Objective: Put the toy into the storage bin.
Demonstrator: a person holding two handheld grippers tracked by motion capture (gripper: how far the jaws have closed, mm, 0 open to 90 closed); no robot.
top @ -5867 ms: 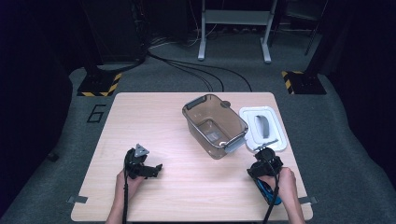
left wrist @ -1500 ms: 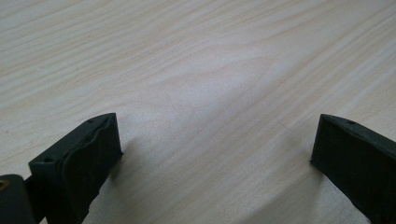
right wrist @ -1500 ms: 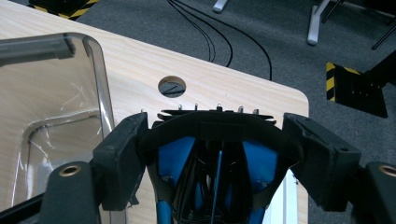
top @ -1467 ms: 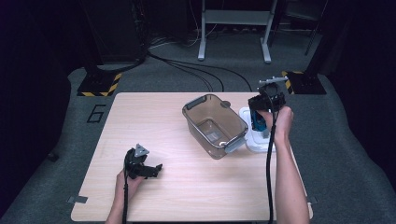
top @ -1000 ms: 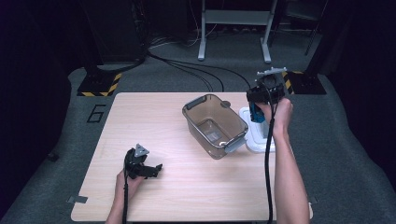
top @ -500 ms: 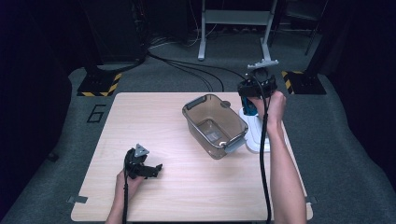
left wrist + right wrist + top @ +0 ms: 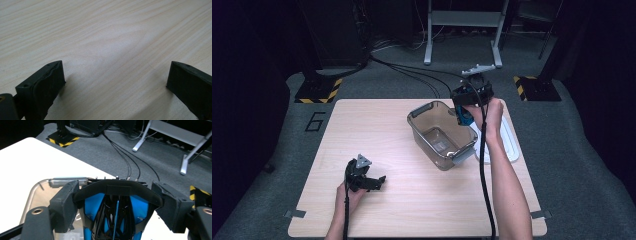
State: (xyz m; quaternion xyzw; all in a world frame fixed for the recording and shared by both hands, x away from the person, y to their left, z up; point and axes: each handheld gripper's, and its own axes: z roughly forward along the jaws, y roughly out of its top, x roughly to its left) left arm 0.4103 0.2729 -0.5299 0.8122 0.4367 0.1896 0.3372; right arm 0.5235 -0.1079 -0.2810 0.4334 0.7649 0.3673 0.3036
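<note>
Beyond the right hand-held gripper (image 7: 464, 107), a grey metal stand (image 7: 462, 30) and black cables (image 7: 412, 72) cross grey carpet; hazard-striped blocks (image 7: 318, 91) flank the far tabletop (image 7: 362, 130) corners.

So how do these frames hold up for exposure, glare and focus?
High view: table evenly lit, surroundings nearly black, image soft. Left gripper view: wood grain sharp, the jaws' soft shadows on the table, jaws slightly blurred. Right gripper view: tabletop blown out to white, the blue-and-black object between the jaws in focus, jaws soft.
</note>
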